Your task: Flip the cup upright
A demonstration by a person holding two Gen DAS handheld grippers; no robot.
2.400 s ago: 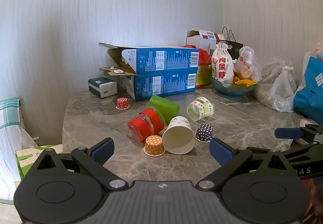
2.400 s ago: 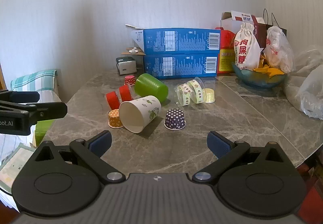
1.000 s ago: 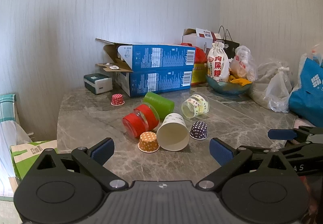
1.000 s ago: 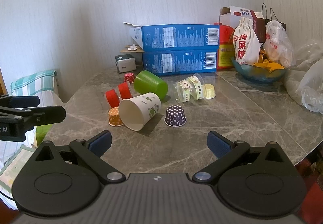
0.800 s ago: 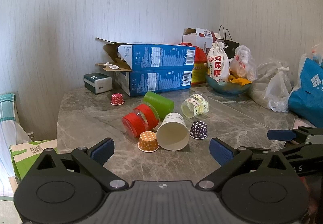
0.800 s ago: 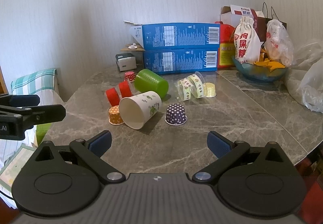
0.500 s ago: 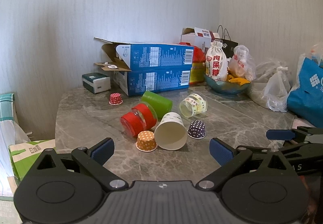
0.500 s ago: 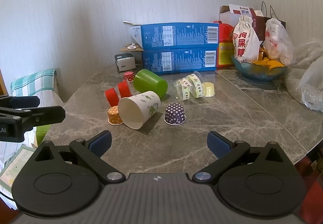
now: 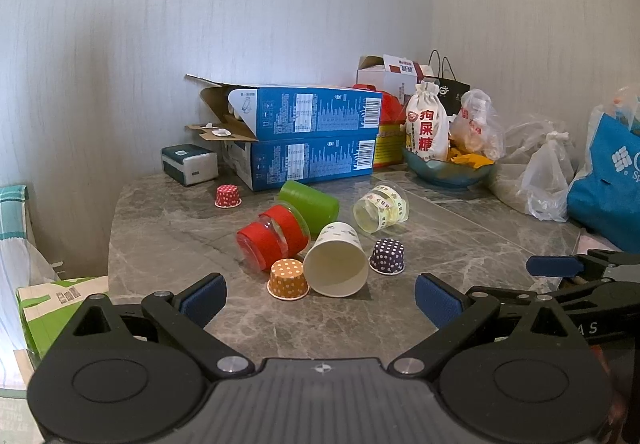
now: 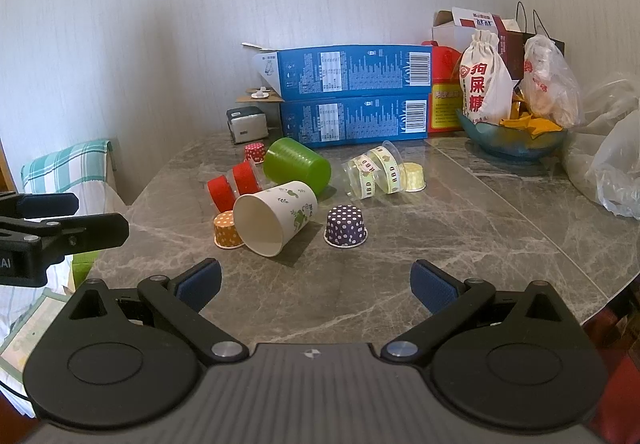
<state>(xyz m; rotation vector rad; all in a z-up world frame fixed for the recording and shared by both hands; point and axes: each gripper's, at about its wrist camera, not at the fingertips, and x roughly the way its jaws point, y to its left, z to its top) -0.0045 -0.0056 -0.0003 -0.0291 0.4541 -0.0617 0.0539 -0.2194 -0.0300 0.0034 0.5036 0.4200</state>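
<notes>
Several cups lie tipped over on a grey marble table [image 9: 168,244]. A white paper cup [image 9: 336,264] [image 10: 276,215] lies on its side with its mouth toward me. Behind it lie a green cup [image 9: 308,199] [image 10: 298,165], a clear cup with red bands [image 9: 272,240] [image 10: 234,183] and a clear cup with yellow bands [image 9: 380,207] [image 10: 370,175]. My left gripper [image 9: 320,294] is open and empty, short of the white cup. My right gripper [image 10: 316,282] is open and empty, near the table's front edge.
Small dotted cups stand mouth down: orange [image 9: 287,279], purple [image 10: 346,226], red [image 9: 228,196]. Stacked blue boxes [image 10: 352,95], a tissue box [image 9: 190,163], a bowl with bags [image 10: 512,139] and plastic bags [image 9: 536,175] line the back and right. A checked chair [image 10: 68,167] stands left.
Both grippers have drifted slightly; the cups sit a little lower and left in the left wrist view. Nothing on the table has moved, and both grippers stay open.
</notes>
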